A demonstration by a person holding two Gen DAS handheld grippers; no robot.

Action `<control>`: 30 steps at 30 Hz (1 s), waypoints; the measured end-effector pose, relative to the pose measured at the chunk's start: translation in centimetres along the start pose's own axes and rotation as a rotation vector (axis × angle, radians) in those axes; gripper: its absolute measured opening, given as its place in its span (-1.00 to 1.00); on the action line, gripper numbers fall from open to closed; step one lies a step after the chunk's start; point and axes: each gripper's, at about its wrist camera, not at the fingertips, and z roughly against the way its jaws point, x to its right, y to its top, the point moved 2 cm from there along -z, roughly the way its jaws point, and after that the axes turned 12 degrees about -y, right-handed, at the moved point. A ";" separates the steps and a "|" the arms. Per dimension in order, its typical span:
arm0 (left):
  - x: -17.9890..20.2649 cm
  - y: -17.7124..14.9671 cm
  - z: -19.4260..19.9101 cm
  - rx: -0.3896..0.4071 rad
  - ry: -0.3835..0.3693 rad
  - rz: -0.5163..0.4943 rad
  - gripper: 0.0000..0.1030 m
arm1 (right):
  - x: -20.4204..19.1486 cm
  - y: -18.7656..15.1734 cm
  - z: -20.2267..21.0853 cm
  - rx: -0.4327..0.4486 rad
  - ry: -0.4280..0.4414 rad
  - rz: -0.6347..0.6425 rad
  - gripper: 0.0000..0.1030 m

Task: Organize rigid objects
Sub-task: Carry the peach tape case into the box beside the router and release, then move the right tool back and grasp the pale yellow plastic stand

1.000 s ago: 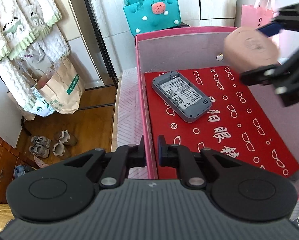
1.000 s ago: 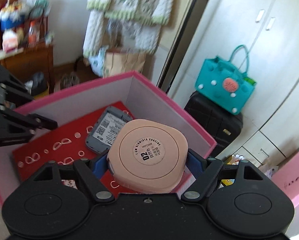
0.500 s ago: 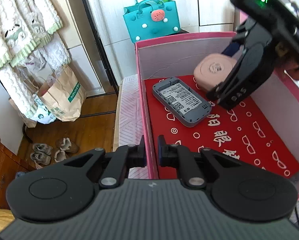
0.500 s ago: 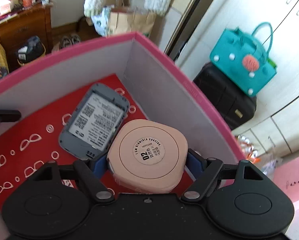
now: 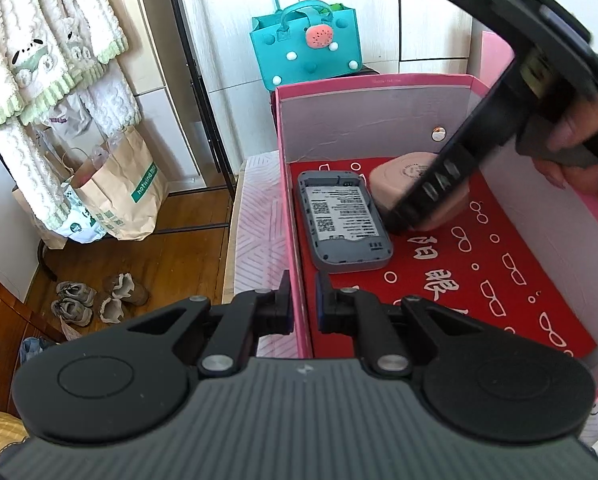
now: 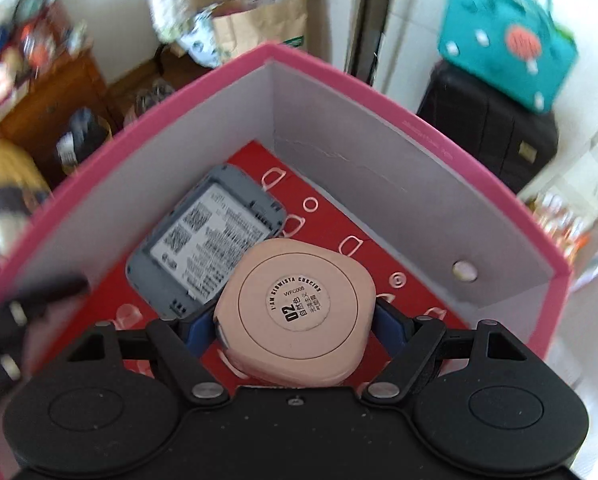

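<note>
Room: wooden floor, shoes (image 5: 73, 304), a paper bag (image 5: 127, 196) at left and a teal bag (image 5: 307, 50) at top are surrounding the pink box (image 5: 295, 200).
Change: right tool (image 6: 295, 320) is sinking from above the rim into the box's upper corner.
Compact (image 6: 295, 312): still being clenched by the right tool, now lying low just beside the grey device (image 5: 345, 220).
Left tool (image 5: 302, 308): staying clamped on the box's near wall.
Meaning: placement is probably nearing release.

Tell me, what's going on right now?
Left gripper shut on pink box wall. Right gripper holds round peach compact inside box. Grey flat device crowds beside it.
</note>
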 end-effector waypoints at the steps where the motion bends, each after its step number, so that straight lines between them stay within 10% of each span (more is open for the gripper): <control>1: 0.0 0.0 0.0 0.000 0.000 0.000 -0.83 | 0.3 0.1 -0.1 0.000 0.001 -0.032 0.62; 9: 0.0 0.0 0.1 0.001 0.004 -0.003 -0.83 | 1.2 -0.3 -1.2 -0.040 0.034 -0.113 0.63; 20: 0.2 0.2 -0.1 -0.001 0.012 -0.003 -0.83 | 3.4 -4.4 8.3 0.227 0.127 -0.142 0.71; 30: 0.2 0.1 -0.1 0.007 0.009 0.005 -0.83 | 6.0 -13.0 14.7 0.385 -0.002 -0.133 0.71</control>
